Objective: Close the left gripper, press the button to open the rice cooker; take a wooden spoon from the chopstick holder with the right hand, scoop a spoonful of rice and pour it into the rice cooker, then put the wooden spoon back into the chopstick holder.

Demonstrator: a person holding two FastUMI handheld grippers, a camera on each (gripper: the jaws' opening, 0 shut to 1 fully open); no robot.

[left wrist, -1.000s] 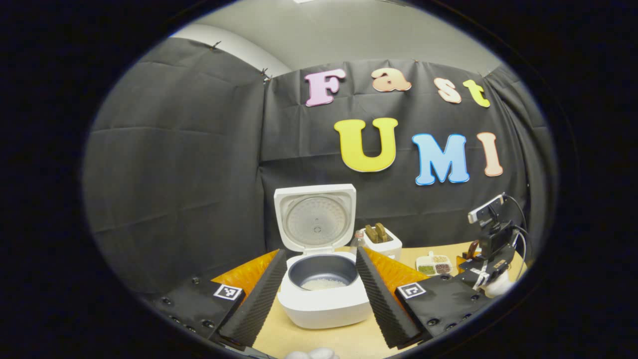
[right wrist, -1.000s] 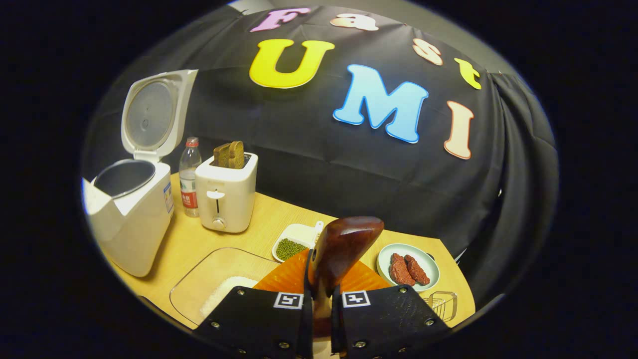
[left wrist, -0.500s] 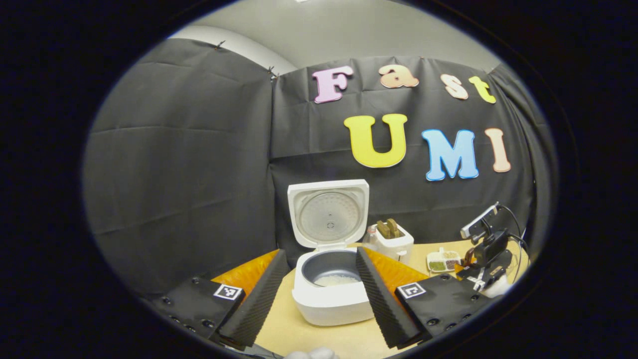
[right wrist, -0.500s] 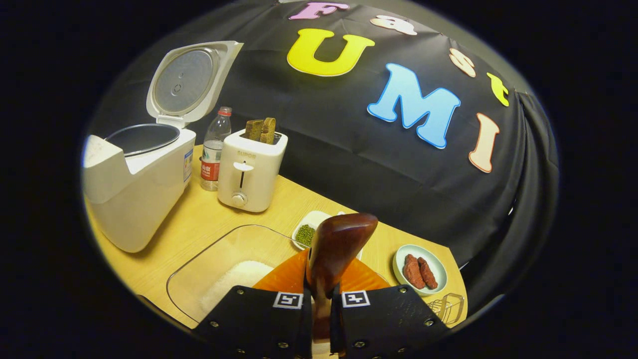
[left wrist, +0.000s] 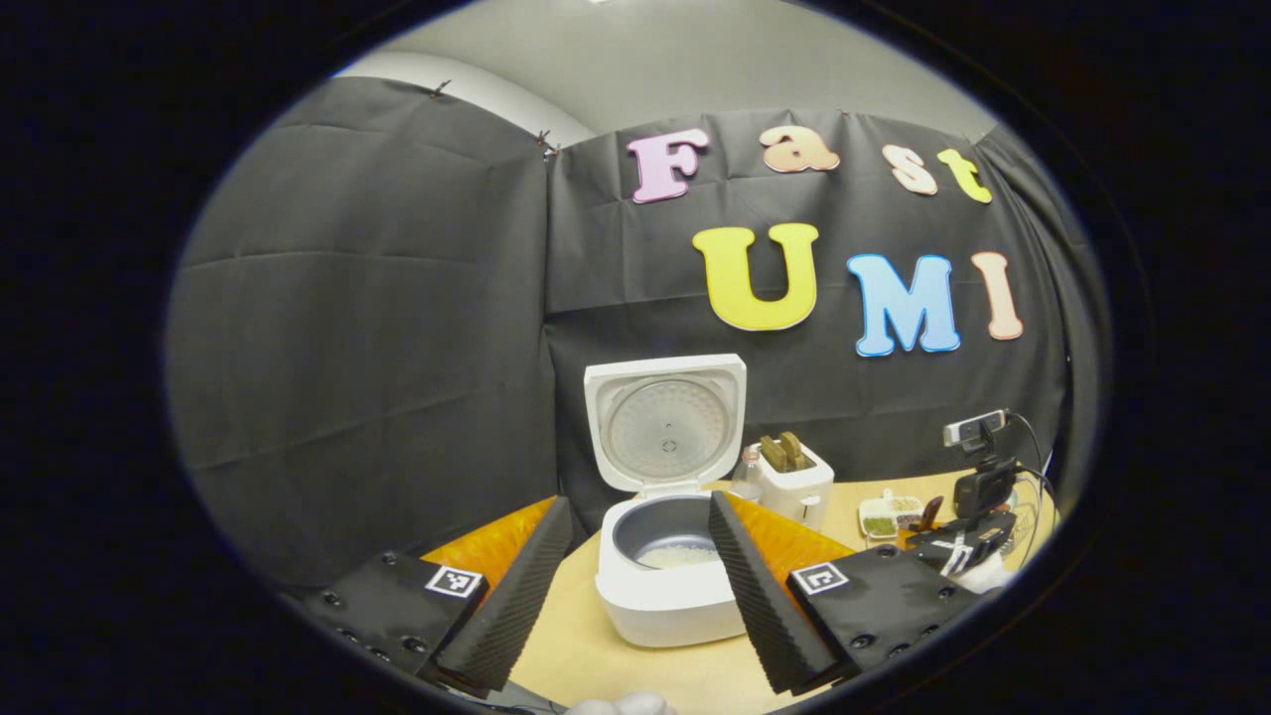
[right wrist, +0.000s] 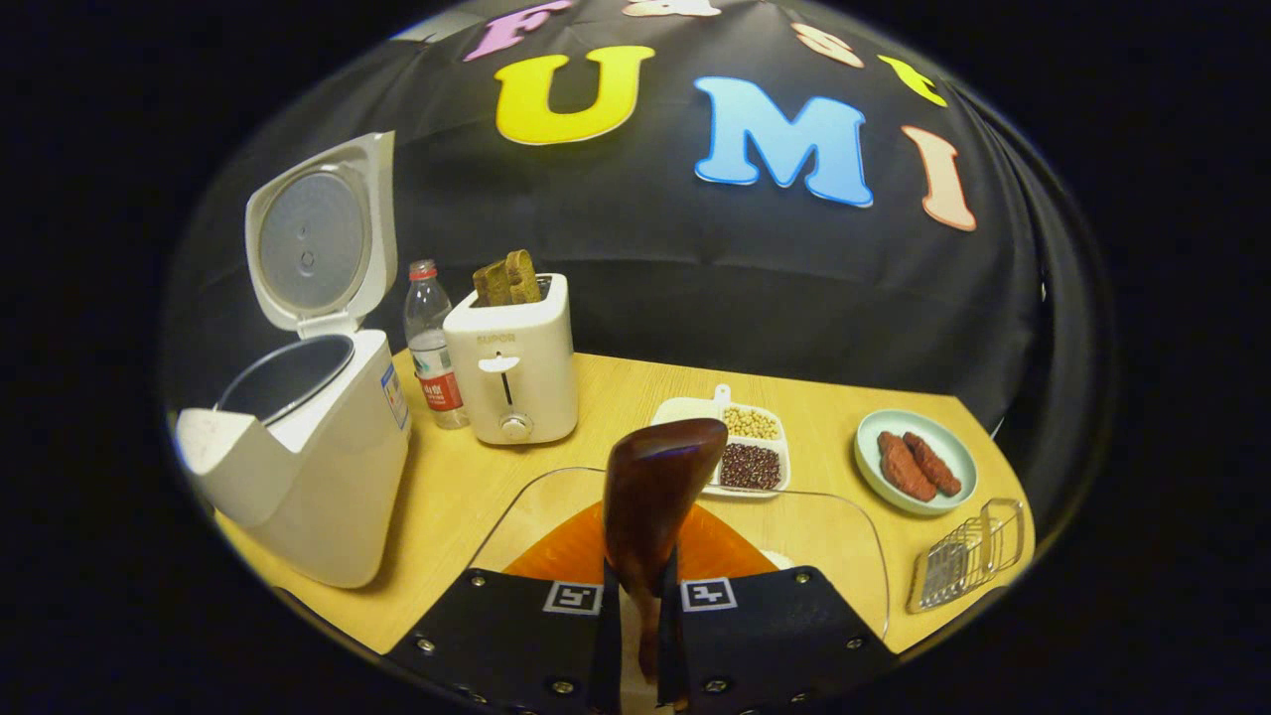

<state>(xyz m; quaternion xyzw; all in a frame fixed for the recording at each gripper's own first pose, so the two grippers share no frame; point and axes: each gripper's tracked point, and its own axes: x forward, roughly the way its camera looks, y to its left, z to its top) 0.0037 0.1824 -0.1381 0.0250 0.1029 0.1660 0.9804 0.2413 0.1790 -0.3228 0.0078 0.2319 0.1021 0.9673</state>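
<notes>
you swung the right gripper (right wrist: 635,636), clenched on the wooden spoon (right wrist: 650,497), squarer over the glass dish (right wrist: 854,536); rice cooker (right wrist: 308,467) sat left, lid up. left gripper (left wrist: 635,586) stayed released. return pending.

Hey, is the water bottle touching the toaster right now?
Apart. In the right gripper view a strip of dark wall and table shows between the water bottle and the toaster.

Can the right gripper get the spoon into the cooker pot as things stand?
Probably yes: the lid stands open, the pot mouth is bare, and nothing sits between it and the spoon in the right gripper.
</notes>
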